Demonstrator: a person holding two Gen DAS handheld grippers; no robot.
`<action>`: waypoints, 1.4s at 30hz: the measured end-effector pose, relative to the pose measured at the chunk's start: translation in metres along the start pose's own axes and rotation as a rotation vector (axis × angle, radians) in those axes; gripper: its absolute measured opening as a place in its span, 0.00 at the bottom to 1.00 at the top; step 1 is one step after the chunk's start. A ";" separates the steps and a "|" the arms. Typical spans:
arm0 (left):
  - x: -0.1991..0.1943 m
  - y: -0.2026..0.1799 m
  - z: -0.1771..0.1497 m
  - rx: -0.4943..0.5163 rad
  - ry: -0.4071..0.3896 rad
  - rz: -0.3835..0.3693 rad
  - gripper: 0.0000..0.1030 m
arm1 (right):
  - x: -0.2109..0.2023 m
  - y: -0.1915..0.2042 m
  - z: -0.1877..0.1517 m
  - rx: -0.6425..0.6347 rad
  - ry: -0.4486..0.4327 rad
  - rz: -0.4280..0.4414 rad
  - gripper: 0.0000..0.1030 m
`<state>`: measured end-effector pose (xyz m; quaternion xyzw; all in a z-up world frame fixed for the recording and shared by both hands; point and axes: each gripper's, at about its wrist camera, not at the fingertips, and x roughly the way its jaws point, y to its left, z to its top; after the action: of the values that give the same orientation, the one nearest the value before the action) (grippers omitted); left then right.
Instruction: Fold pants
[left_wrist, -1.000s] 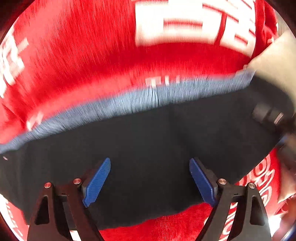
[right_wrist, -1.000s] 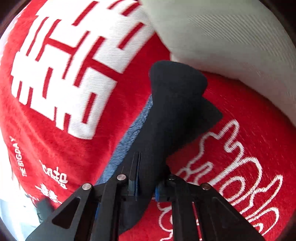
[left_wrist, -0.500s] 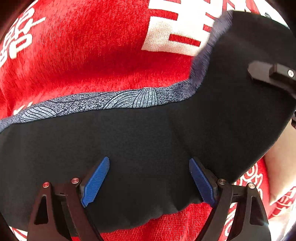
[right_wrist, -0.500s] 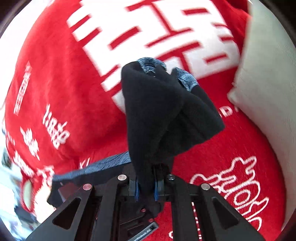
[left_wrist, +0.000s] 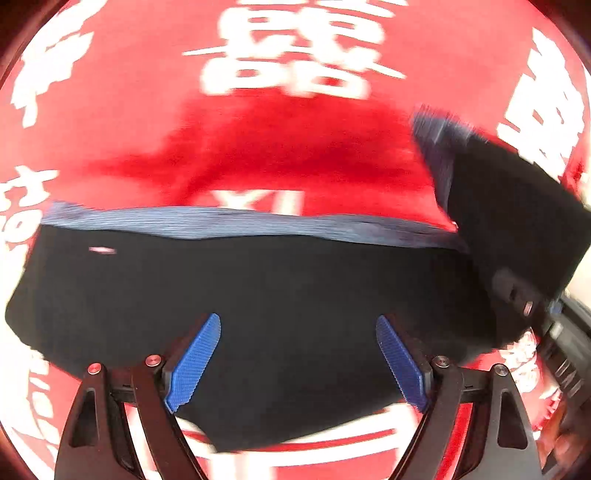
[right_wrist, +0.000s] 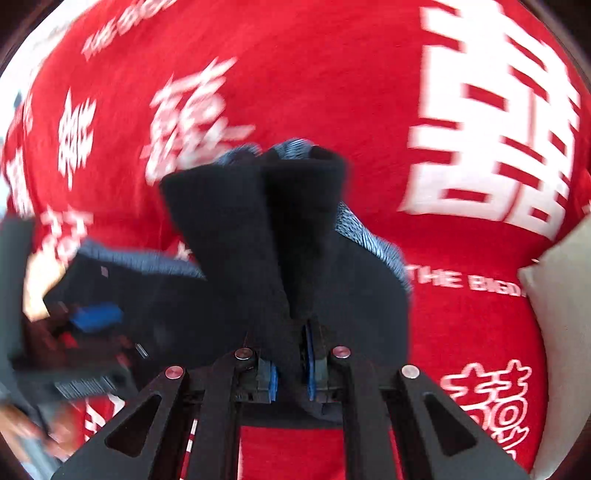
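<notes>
- The black pants (left_wrist: 280, 325) are lying across a red blanket (left_wrist: 295, 147) printed with white characters, their blue-grey patterned waistband (left_wrist: 236, 221) running along the far edge.
- The left gripper (left_wrist: 298, 354) is hovering over the flat middle of the pants, its blue fingers (left_wrist: 194, 363) standing wide apart and pinching nothing.
- The right gripper (right_wrist: 290, 365) is clamping a bunched end of the pants between its nearly closed fingers (right_wrist: 309, 363) and lifting it clear of the blanket, so the cloth is standing up in a doubled ridge.
- A pale cushion (right_wrist: 561, 295) is sitting at the right edge.
- Judging from this, the first fold is under way: one end is raised, not yet laid over the rest, and smoothing is left.
- Compared with a second ago, the raised end is sitting higher and further over the garment, and both views have swung onto different blanket lettering.
</notes>
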<state>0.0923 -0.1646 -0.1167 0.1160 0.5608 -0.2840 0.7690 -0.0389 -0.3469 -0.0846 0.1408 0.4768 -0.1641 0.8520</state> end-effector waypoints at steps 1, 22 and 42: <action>0.000 0.015 -0.001 -0.013 0.003 0.024 0.85 | 0.008 0.011 -0.004 -0.017 0.015 -0.010 0.13; 0.007 -0.034 0.022 0.110 0.094 -0.215 0.85 | -0.010 0.002 -0.045 0.165 0.141 -0.051 0.58; 0.043 -0.034 -0.015 0.143 0.246 -0.200 0.06 | -0.014 -0.045 -0.068 0.329 0.197 0.048 0.48</action>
<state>0.0703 -0.1981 -0.1569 0.1480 0.6378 -0.3821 0.6522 -0.1168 -0.3582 -0.1105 0.3051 0.5212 -0.2050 0.7702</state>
